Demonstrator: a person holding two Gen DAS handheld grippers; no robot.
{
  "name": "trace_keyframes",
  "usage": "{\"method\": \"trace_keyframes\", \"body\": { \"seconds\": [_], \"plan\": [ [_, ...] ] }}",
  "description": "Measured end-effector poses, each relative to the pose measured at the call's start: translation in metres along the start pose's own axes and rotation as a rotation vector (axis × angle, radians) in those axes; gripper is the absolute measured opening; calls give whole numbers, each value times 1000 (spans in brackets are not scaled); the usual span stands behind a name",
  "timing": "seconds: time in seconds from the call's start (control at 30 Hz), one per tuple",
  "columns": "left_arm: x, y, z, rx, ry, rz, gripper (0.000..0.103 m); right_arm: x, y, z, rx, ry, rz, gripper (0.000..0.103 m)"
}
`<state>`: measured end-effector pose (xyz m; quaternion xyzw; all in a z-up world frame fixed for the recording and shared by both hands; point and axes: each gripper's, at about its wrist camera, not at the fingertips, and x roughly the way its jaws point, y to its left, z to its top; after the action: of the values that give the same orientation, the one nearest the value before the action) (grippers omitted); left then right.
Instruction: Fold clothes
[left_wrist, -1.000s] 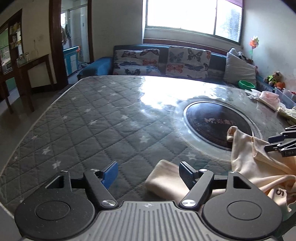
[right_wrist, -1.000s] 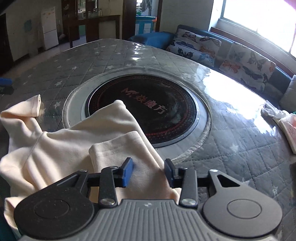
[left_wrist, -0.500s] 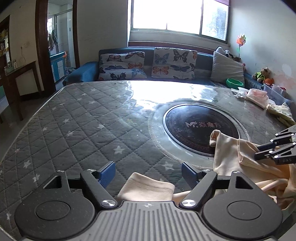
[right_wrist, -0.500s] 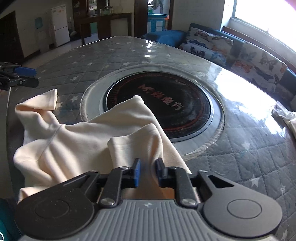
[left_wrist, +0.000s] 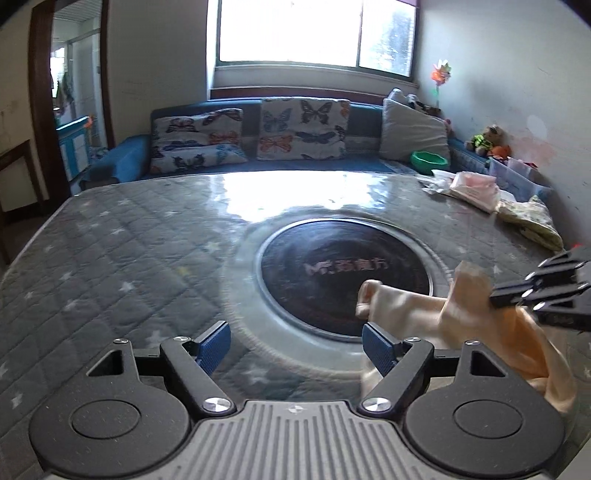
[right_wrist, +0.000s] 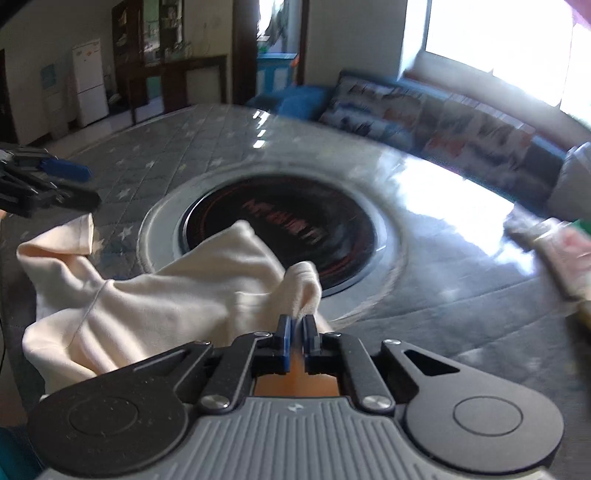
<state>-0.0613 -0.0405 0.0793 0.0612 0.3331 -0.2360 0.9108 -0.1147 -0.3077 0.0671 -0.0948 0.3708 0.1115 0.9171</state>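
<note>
1. Hovering low over the left part of the table (left_wrist: 110, 258), the left tool (left_wrist: 295, 347) points level across the quilted star-print cover, its blue-padded fingers (left_wrist: 214, 345) spread wide with nothing between them.
2. From the right wrist view this same tool (right_wrist: 48, 184) shows at the far left edge, above and just beyond one loose sleeve end of the cream garment (right_wrist: 147, 295), not touching it.
3. Set into the middle of the table is a round black induction hob (left_wrist: 343, 277) with a steel ring; its printed lettering is smeared by motion.
4. The cream garment (left_wrist: 461, 314) lies crumpled on the near right part of the table, one edge reaching onto the hob, one corner lifted off the surface.
5. The right tool (right_wrist: 297, 328) is drawn nearly closed, its fingers (right_wrist: 283, 339) pinching a bunched fold of the garment that sticks up just past the tips.
6. In the left wrist view the right tool (left_wrist: 513, 295) comes in from the right edge, tilted slightly down, with the cloth hanging from it.
7. Behind the table stand a blue sofa (left_wrist: 122, 158) with butterfly cushions (left_wrist: 303, 129); pink and yellow fabric items (left_wrist: 476, 188) rest at the table's far right.
</note>
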Motion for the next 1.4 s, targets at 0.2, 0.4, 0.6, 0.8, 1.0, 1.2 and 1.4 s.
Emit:
{"method": "trace_keyframes", "body": {
  "seconds": [0.2,0.4,0.6,0.8,1.0,1.2,1.4],
  "plan": [
    [21,-16,8,22,22,-32,81,-77,-12,-22,-35,-93,-262,5],
    [39,-24,9,28,56,-44,81,-136,-17,-63,-47,-82,-515,5],
    [48,-28,12,17,75,-54,81,-138,-19,-112,13,109,-549,6],
    [60,-34,27,21,72,-63,81,-137,-28,-108,122,61,-472,19],
    [89,-38,43,-19,94,-97,81,-112,-77,-87,502,-50,-161,32],
    [118,-41,48,-50,146,-123,81,-58,-113,-95,741,22,-15,35],
    [137,-48,43,-36,203,-178,51,-30,-114,-101,774,76,47,35]
  ]
}}
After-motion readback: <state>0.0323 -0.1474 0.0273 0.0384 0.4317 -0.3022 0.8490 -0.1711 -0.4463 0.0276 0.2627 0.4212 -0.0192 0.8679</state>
